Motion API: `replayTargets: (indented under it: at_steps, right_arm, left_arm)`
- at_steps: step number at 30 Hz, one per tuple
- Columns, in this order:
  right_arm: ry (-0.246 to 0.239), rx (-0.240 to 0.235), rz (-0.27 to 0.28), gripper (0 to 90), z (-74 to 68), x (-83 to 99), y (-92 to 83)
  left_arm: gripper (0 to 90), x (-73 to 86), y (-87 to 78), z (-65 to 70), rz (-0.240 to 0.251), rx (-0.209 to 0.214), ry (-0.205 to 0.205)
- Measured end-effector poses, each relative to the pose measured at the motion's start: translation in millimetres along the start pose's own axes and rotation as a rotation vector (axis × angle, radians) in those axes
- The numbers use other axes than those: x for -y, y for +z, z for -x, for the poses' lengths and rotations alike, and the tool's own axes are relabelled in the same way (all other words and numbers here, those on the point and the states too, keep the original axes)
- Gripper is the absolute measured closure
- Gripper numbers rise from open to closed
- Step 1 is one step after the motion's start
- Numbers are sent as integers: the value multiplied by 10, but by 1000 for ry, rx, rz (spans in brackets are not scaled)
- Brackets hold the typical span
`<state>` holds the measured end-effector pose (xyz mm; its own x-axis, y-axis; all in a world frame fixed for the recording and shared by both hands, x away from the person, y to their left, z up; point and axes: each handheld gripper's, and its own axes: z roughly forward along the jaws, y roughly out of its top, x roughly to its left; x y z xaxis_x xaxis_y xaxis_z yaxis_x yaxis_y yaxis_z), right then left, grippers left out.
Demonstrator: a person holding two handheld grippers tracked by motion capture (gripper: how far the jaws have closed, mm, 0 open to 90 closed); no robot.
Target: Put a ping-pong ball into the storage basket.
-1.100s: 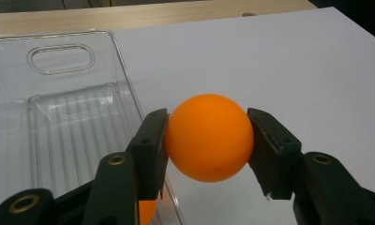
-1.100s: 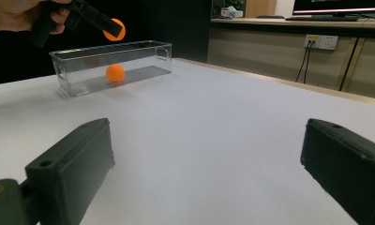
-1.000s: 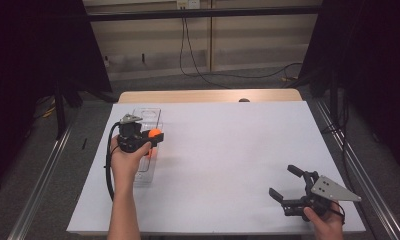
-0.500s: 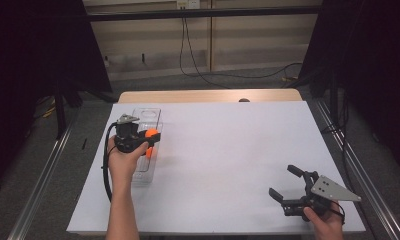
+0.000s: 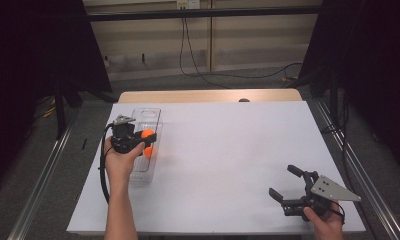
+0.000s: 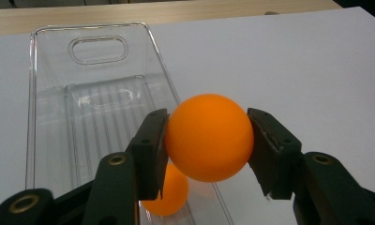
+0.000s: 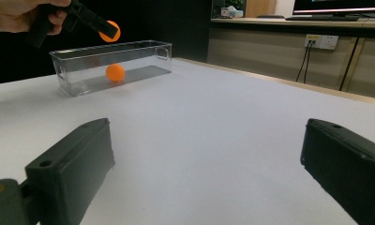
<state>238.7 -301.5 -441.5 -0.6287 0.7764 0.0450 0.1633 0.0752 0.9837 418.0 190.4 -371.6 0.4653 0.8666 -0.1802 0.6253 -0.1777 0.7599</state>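
Leftmost, a clear plastic tray (image 5: 144, 145) was seen lying lengthwise on the white tabletop (image 5: 228, 150), near its left edge, with a handle slot cut in its far end. Just above the tray the left gripper (image 6: 208, 140) was held in the person's left hand (image 5: 119, 162), and an orange ball (image 6: 209, 137) was pinched between its jaws, one black pad being pressed against each side of the ball. From the right gripper view the held ball (image 7: 109, 31) was shown clear of the tray's rim, raised above the open top. A second orange ball (image 6: 167, 194) was seen lying on the ribbed floor of the tray, below the held one and toward the near end; in the right gripper view it (image 7: 115, 73) was seen resting inside the clear walls (image 7: 78, 70).

Across the middle, bare white tabletop was seen, with a strip of wooden edge (image 5: 208, 96) along the far side.

Farther right, near the front corner of the tabletop, the right gripper (image 5: 285, 186) was held low in the right hand (image 5: 325, 220), well apart from the tray. Its jaws were spread wide, with nothing between them, and were pointed across the tabletop toward the tray. A grey three-cornered plate (image 5: 333, 188) was carried on top of it.
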Motion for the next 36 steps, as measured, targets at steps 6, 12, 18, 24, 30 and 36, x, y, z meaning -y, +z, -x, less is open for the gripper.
replayTargets:
  at_steps: [6, 12, 18, 24, 30, 36]
  right_arm:
    - [1, -1, 0, 22, 1, -1, -2]
    - [2, -1, 0, 22, 0, -2, -3]
    - [1, -1, 0, 22, 0, -1, -1]
    - [3, -1, 1, 23, -1, -2, 0]
    - [2, -3, 1, 22, -2, -1, 0]
    - [4, -3, 1, 23, -4, -2, 1]
  left_arm:
    - [509, 25, 8, -33, 0, -15, -7]
    - [509, 36, 9, -53, -6, -34, -5]
    - [509, 56, 15, -83, -7, -38, -14]
    - [509, 62, 9, -94, -10, -50, -7]
    - [509, 80, 9, -118, -12, -64, -20]
    - [509, 99, 10, -144, -21, -73, -20]
